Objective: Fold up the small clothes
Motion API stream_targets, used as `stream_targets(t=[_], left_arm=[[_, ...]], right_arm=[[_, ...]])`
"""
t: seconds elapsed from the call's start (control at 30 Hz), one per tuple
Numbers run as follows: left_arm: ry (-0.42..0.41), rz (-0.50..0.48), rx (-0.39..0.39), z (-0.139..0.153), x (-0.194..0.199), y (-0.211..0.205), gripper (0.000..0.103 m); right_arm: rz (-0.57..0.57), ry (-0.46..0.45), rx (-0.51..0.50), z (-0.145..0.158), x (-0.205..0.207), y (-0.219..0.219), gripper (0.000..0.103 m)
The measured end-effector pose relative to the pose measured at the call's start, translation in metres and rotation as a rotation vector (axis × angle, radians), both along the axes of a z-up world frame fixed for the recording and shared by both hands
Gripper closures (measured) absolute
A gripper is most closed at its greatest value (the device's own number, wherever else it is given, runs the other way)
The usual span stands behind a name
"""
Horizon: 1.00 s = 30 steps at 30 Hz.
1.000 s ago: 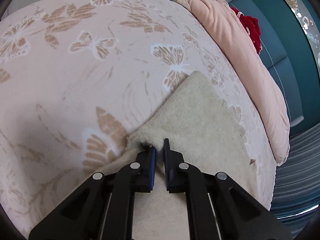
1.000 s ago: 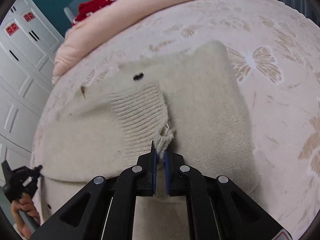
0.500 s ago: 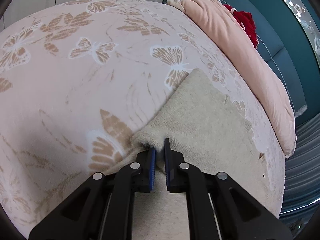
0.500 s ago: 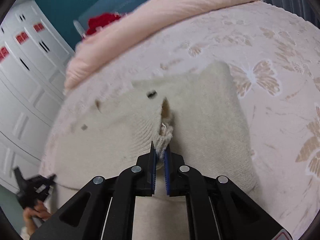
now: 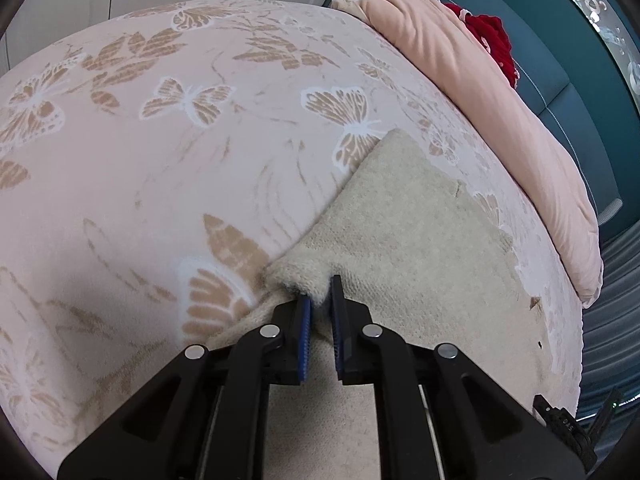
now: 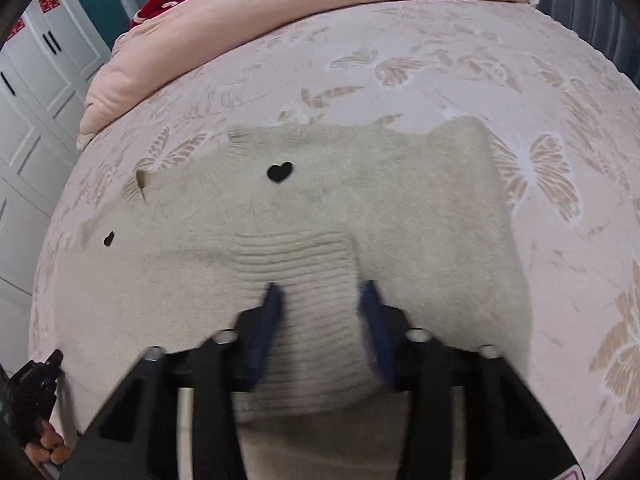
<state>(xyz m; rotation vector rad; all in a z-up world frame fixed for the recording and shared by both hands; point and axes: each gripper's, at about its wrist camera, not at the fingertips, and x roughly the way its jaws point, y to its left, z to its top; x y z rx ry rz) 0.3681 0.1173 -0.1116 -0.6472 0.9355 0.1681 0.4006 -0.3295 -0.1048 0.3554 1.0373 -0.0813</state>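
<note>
Item: cream knit sweater (image 6: pixel 400 208), lying flat on the butterfly-print bedspread (image 5: pixel 160 160), body spread ahead of both tongs.

Left tongs (image 5: pixel 318 300): I have them nearly closed on a fuzzy fold at the sweater's left edge; knit bunches between the blue pads.

Right tongs (image 6: pixel 320 292): spread wide, holding nothing; the ribbed sleeve cuff (image 6: pixel 304 276) lies between the tips, laid across the body.

Key relation: the sleeve's long axis runs straight ahead from my right tongs, so I judge the right hand nearer for the next fold, while the left anchors the edge.

Beyond, far side: pink duvet (image 6: pixel 280 12), red garment (image 5: pixel 488 36).
</note>
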Motion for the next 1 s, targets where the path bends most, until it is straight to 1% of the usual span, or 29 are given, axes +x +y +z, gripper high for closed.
stream_targets(t=[0.03,0.07,0.1,0.13,0.17,0.2,0.23,0.27,0.3,0.33,0.37,0.4,0.43,0.47,0.5,0.53,0.57,0.63,0.67,0.7,0.77,0.83,0.87,0.93,1.0], left_arm=[[-0.003,0.001,0.0,0.0,0.001,0.002,0.093],[-0.008,0.0,0.0,0.0,0.003,0.003,0.093],[-0.013,-0.002,0.004,0.0,0.004,0.005,0.093],[-0.016,-0.005,0.007,-0.002,0.005,0.006,0.093],[-0.02,-0.005,0.009,-0.003,0.006,0.006,0.093],[-0.025,-0.002,0.01,-0.004,0.006,0.006,0.093],[-0.025,0.0,0.009,-0.004,0.006,0.006,0.093],[-0.023,0.0,0.007,-0.004,0.007,0.007,0.093],[-0.022,-0.006,0.001,-0.002,0.006,0.007,0.093],[-0.024,-0.018,-0.011,0.0,0.006,0.009,0.093],[-0.031,-0.033,-0.031,0.002,0.002,0.012,0.092],[-0.041,-0.054,-0.052,0.006,-0.004,0.015,0.088],[-0.05,-0.074,-0.06,0.01,-0.013,0.018,0.082],[-0.049,-0.085,-0.034,0.014,-0.025,0.021,0.079],[-0.041,-0.093,0.012,0.017,-0.039,0.024,0.068],[-0.036,-0.105,0.044,0.02,-0.056,0.029,0.059],[-0.032,-0.121,0.048,0.02,-0.073,0.035,0.057],[0.004,-0.148,0.045,0.018,-0.11,0.049,0.055],[0.017,-0.154,0.026,0.016,-0.13,0.056,0.053],[0.028,-0.16,0.001,0.015,-0.15,0.061,0.049],[0.039,-0.171,-0.063,0.012,-0.19,0.07,0.046],[0.044,-0.198,-0.113,0.012,-0.222,0.069,0.037],[0.044,-0.212,-0.131,0.013,-0.233,0.067,0.034],[0.038,-0.221,-0.167,0.014,-0.251,0.06,0.021],[0.032,-0.221,-0.224,0.012,-0.26,0.052,0.012]], right_arm=[[0.002,-0.047,0.005,0.011,0.002,0.002,0.095],[0.002,-0.122,0.041,0.025,0.001,0.001,0.096],[-0.01,-0.178,0.065,0.034,0.0,-0.001,0.096],[-0.031,-0.197,0.054,0.033,0.001,-0.006,0.096],[-0.052,-0.134,0.022,0.019,0.008,-0.01,0.096],[-0.052,-0.007,0.017,-0.006,0.018,-0.014,0.096],[-0.038,0.027,0.028,-0.019,0.019,-0.015,0.098],[-0.043,-0.027,0.015,-0.011,0.013,-0.016,0.094],[-0.064,-0.053,0.024,0.0,0.006,-0.017,0.091],[-0.076,-0.077,0.052,0.01,-0.004,-0.018,0.084],[-0.069,-0.116,0.076,0.021,-0.018,-0.018,0.084],[-0.048,-0.16,0.079,0.033,-0.038,-0.015,0.081],[-0.032,-0.19,0.055,0.042,-0.061,-0.013,0.07],[-0.02,-0.209,0.022,0.049,-0.086,-0.012,0.06],[-0.01,-0.222,0.004,0.052,-0.114,-0.012,0.056],[-0.007,-0.226,-0.003,0.053,-0.142,-0.012,0.054],[-0.002,-0.214,-0.013,0.051,-0.169,-0.012,0.052],[-0.013,-0.158,-0.046,0.042,-0.223,-0.015,0.047],[-0.025,-0.124,-0.049,0.036,-0.248,-0.018,0.046],[-0.038,-0.093,-0.044,0.03,-0.272,-0.022,0.046],[-0.079,-0.042,-0.009,0.018,-0.316,-0.028,0.039],[-0.121,-0.006,0.044,0.008,-0.353,-0.032,0.037],[-0.131,0.007,0.075,0.002,-0.366,-0.031,0.037],[-0.149,0.029,0.122,-0.007,-0.386,-0.027,0.036],[-0.134,0.005,0.146,-0.009,-0.395,-0.021,0.029]])
